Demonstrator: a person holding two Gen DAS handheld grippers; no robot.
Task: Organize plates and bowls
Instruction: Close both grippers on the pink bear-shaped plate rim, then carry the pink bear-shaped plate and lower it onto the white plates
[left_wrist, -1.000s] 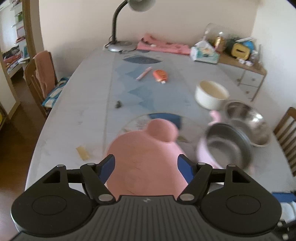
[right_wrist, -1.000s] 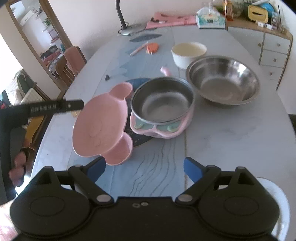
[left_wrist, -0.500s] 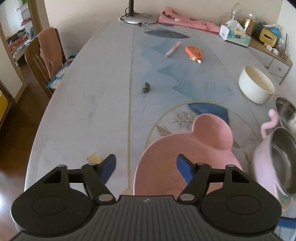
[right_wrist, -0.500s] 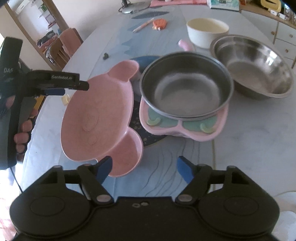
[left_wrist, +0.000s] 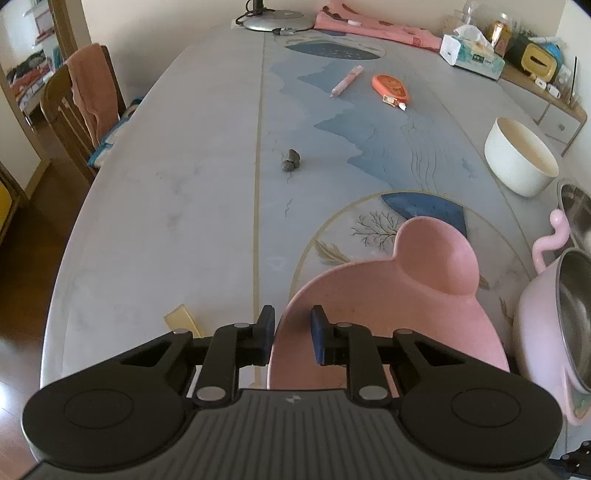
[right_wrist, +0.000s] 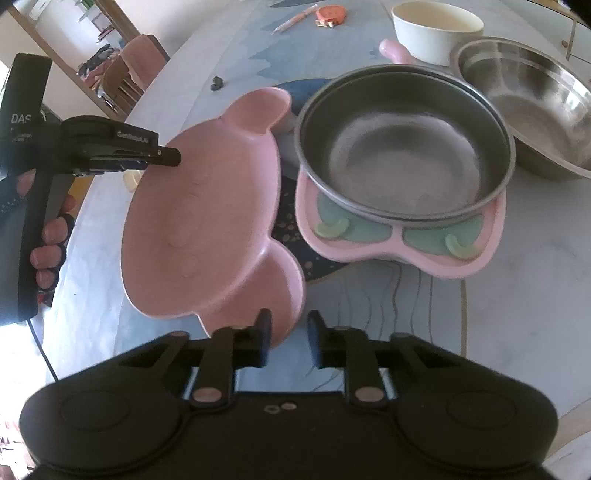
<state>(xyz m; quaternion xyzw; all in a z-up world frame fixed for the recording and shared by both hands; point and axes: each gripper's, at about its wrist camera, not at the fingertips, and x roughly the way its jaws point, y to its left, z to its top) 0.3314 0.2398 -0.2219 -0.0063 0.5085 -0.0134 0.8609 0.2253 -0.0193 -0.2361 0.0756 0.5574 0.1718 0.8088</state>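
A pink bear-shaped plate (right_wrist: 207, 221) with two ears is held tilted above the table. My left gripper (left_wrist: 292, 338) is shut on its rim; it also shows in the right wrist view (right_wrist: 162, 157). My right gripper (right_wrist: 289, 338) is closed on the plate's near ear. To the plate's right a steel bowl (right_wrist: 402, 147) sits in a pink butterfly tray (right_wrist: 402, 254). A larger steel bowl (right_wrist: 532, 99) and a cream bowl (right_wrist: 436, 29) stand behind it. The plate fills the lower right of the left wrist view (left_wrist: 391, 314).
The oval table (left_wrist: 166, 206) carries a pink pen (left_wrist: 346, 81), an orange tape dispenser (left_wrist: 391, 88), a small grey lump (left_wrist: 291, 160), a tissue box (left_wrist: 471, 55) and a lamp base (left_wrist: 273, 20). A chair (left_wrist: 79, 107) stands at the left edge.
Both grippers have closed from wide open onto the pink plate: left on its rim, right on the near ear. The right gripper moved closer to the plate.
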